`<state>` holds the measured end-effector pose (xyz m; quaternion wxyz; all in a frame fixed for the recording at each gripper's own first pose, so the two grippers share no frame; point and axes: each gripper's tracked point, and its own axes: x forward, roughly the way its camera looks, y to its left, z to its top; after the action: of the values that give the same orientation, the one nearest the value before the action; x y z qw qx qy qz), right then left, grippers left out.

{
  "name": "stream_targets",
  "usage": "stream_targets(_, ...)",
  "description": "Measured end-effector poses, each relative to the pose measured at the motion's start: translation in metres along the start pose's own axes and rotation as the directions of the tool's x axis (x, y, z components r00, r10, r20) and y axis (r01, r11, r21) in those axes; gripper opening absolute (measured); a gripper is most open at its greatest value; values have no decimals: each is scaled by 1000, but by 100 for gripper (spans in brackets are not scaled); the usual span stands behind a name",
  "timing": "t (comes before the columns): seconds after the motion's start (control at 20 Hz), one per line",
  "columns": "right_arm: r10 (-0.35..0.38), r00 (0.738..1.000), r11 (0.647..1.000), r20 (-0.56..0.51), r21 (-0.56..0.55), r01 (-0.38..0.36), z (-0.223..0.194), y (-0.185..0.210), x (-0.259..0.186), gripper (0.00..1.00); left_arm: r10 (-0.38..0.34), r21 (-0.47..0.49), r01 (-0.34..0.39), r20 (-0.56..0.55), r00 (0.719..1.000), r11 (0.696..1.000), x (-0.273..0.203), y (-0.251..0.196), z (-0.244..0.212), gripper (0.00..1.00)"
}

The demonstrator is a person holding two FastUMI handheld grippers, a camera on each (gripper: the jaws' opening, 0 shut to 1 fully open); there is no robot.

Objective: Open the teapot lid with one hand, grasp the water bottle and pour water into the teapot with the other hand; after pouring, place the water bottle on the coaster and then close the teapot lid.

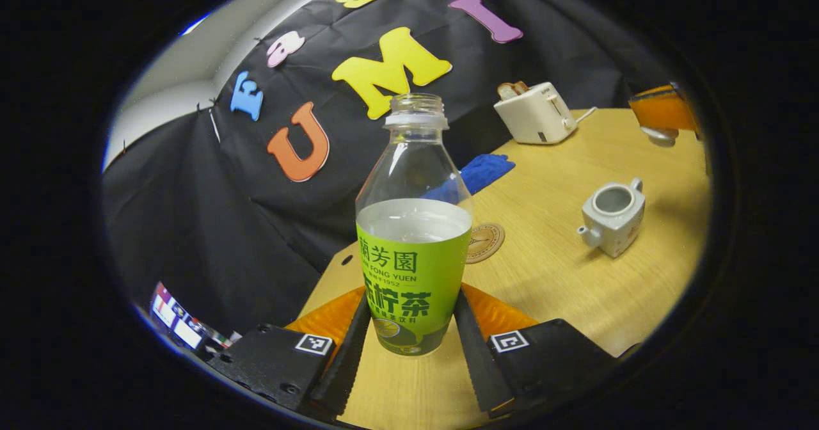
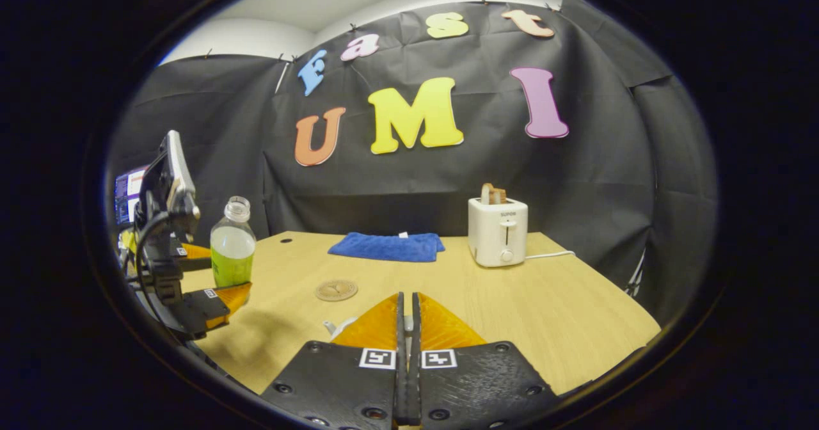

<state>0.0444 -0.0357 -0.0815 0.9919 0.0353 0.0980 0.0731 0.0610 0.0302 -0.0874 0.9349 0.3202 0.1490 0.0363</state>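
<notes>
The water bottle (image 1: 414,238) stands upright and uncapped between the fingers of the left gripper (image 1: 413,347), its long axis vertical and square to the line of the jaws; the fingers flank its labelled lower body closely, but whether both actually press on it I cannot tell. In the left gripper view the teapot (image 1: 612,217) sits well off to the right and farther along the table, its lid already off and its mouth open upward, with the round coaster (image 1: 484,242) just beyond the bottle, between the two. The right gripper (image 2: 407,327) has its fingers drawn together with hardly a gap; a small pale thing peeps beside them, too little of it to name. The left hand is plainly the nearer to the bottle. The wooden table (image 2: 576,315) is flat, with a blue cloth (image 2: 387,247) and a white toaster (image 2: 498,230) at the back near the booth's wall
</notes>
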Motion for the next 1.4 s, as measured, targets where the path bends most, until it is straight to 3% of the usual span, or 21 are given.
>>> stream_targets(0.15,-3,1000,1000,-5,1,3,-4,-5,-2,0,10,158,-7,-15,1000,987,1,-2,-3,74)
stream_targets(0.3,-4,1000,1000,-14,-5,4,-7,-11,-2,0,15,321,-12,-5,1000,947,2,-6,2,74)
stream_targets(0.5,1,1000,1000,-18,-9,-2,-7,-15,-5,0,10,511,0,-18,1000,860,8,-13,3,71)
stream_targets(0.75,3,1000,1000,-10,-10,-3,-6,-22,-8,0,62,695,-11,-48,997,719,11,-6,2,74)
stream_targets(1.4,-19,1000,1000,-12,9,19,-9,-48,-13,0,28,813,15,-38,999,582,19,-41,32,73)
